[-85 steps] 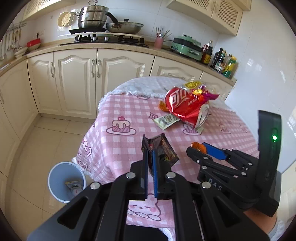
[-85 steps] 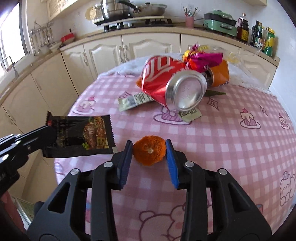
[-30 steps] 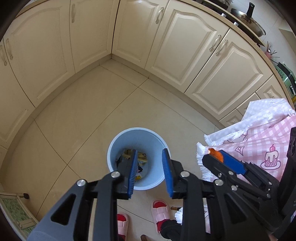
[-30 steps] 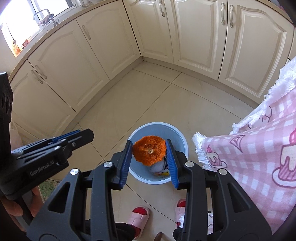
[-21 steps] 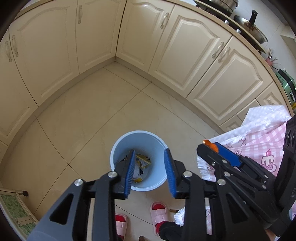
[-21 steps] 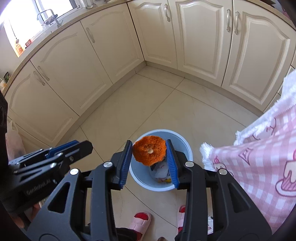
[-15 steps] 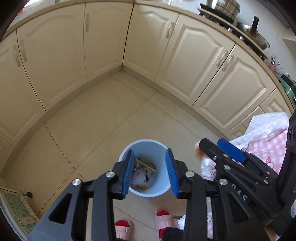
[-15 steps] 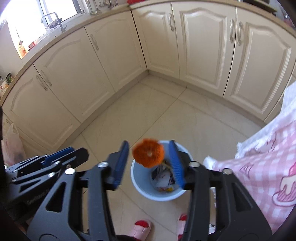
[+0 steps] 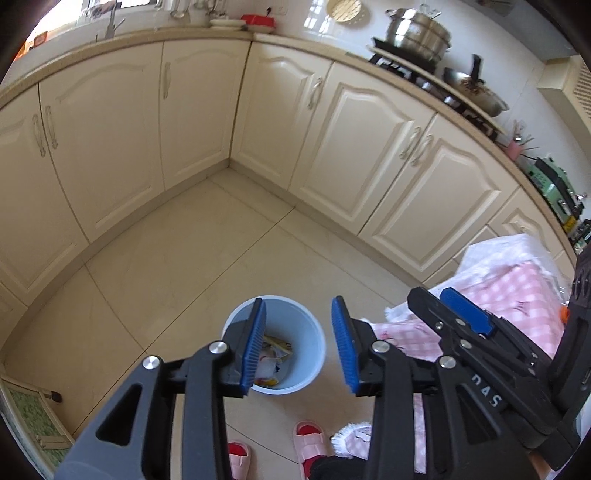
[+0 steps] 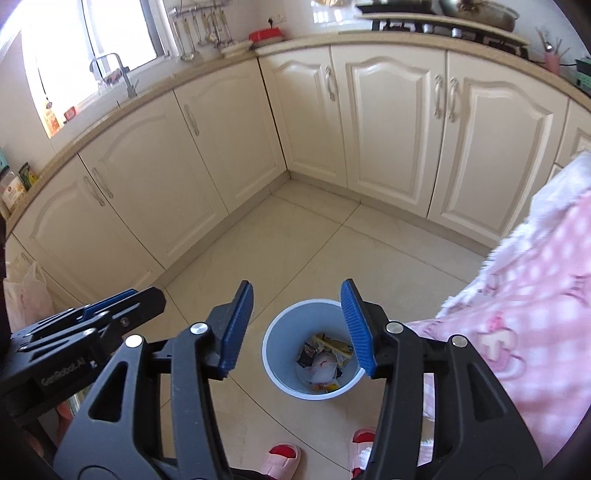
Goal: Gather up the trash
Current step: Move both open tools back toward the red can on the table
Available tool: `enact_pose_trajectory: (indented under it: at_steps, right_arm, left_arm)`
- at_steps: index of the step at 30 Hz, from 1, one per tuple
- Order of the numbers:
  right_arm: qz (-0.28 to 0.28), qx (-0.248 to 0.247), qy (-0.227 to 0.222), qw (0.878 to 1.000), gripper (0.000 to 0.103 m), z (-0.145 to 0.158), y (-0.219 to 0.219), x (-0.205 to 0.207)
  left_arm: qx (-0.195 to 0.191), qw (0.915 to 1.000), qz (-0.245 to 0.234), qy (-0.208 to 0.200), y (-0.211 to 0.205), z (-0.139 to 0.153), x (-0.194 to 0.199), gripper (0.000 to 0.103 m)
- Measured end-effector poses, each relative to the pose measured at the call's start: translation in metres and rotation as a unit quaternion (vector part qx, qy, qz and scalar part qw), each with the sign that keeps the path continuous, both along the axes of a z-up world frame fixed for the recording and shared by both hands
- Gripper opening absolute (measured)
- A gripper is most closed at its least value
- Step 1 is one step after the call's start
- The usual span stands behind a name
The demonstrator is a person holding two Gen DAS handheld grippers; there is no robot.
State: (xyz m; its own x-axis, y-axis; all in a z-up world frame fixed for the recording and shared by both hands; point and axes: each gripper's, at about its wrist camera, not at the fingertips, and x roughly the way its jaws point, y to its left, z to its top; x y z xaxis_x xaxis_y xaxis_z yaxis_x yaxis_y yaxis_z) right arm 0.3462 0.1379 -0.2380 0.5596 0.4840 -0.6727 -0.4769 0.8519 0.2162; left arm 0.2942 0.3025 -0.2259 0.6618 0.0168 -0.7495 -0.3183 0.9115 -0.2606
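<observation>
Both grippers have lifted away, empty: left gripper (image 9: pixel 298 343) and right gripper (image 10: pixel 297 325) gape wide above the blue bin (image 10: pixel 275 334), lower centre, trash (image 10: pixel 323 363) inside. Orange peel probably landed there. Swinging back could snag the desk's cloth (image 10: pixel 535 295).

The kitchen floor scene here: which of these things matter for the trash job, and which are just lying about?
Part of the job:
- blue bin
- wrappers inside it
- left gripper, open
- right gripper, open

Just there:
- pink slippers
- checked tablecloth
- cabinets
- steel pot
</observation>
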Motion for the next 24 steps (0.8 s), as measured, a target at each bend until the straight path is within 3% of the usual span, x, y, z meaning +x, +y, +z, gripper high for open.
enact_pose_trajectory:
  at_steps: [8, 14, 18, 24]
  right_arm:
    - [-0.048, 0.025, -0.063, 0.997, 0.052, 0.065, -0.078, -0.05]
    - [-0.119, 0.026, -0.107, 0.987, 0.055, 0.099, -0.17, -0.086]
    - [-0.182, 0.024, -0.122, 0.975, 0.058, 0.111, -0.244, -0.099]
    - [-0.267, 0.035, -0.117, 0.956, 0.059, 0.109, -0.343, -0.109]
  left_arm:
    - [0.01, 0.9969, -0.056, -0.054, -0.065, 0.056, -0.029, 0.046]
    - [0.015, 0.9876, -0.133, -0.082, -0.145, 0.089, -0.034, 0.05]
    - [0.03, 0.9768, -0.198, -0.076, -0.21, 0.096, -0.025, 0.051]
    - [0.052, 0.9516, -0.298, -0.055, -0.299, 0.092, -0.013, 0.054]
